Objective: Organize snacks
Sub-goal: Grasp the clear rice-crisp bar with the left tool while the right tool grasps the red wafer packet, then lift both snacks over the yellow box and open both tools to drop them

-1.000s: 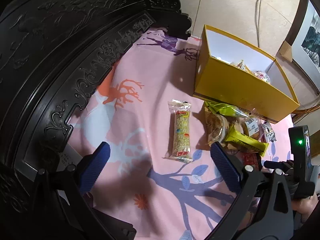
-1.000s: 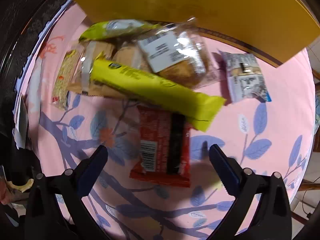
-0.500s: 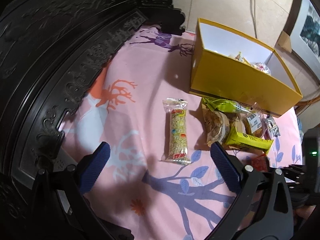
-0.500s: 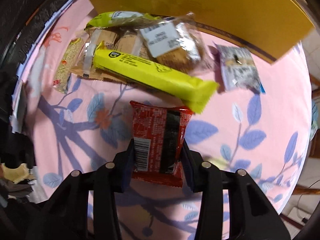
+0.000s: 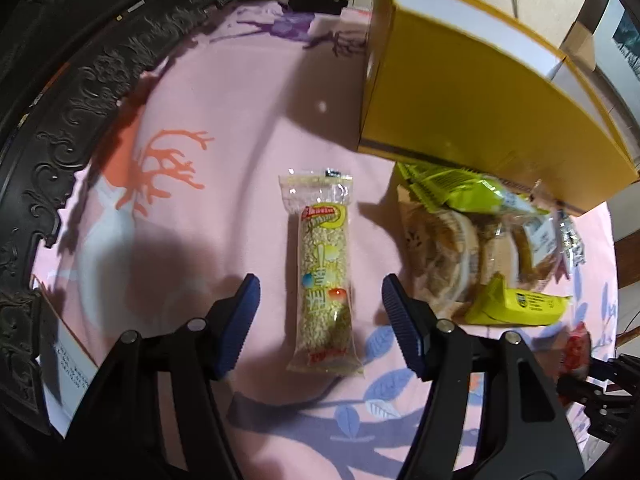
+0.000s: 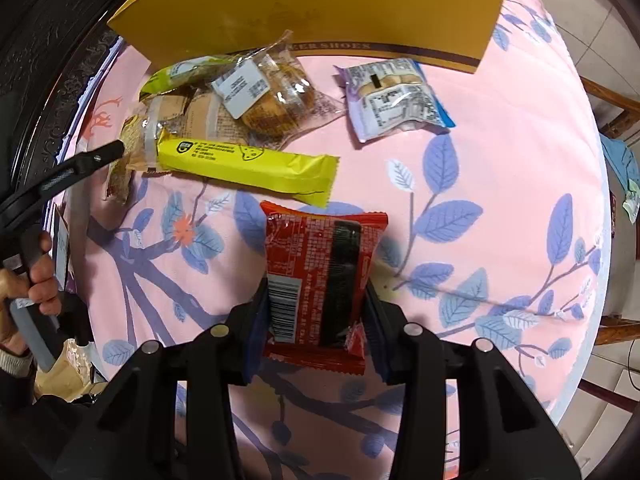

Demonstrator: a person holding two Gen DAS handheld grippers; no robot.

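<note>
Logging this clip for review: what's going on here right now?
A person is sorting packaged snacks on a pink printed tablecloth beside a yellow cardboard box. The right claw is shut on a red foil snack packet. The left claw is open, its fingers on either side of a long clear-wrapped puffed-grain bar without touching it. A yellow wrapped bar and other wrapped pastries lie loose next to the box.

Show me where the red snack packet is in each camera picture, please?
Left wrist view: the red snack packet peeks in at the far right edge, low down, blurred.
Right wrist view: it sits bottom centre, pinched between the right gripper fingers.
Shared landmark: the long yellow bar lies just beyond the packet in both views.
</note>
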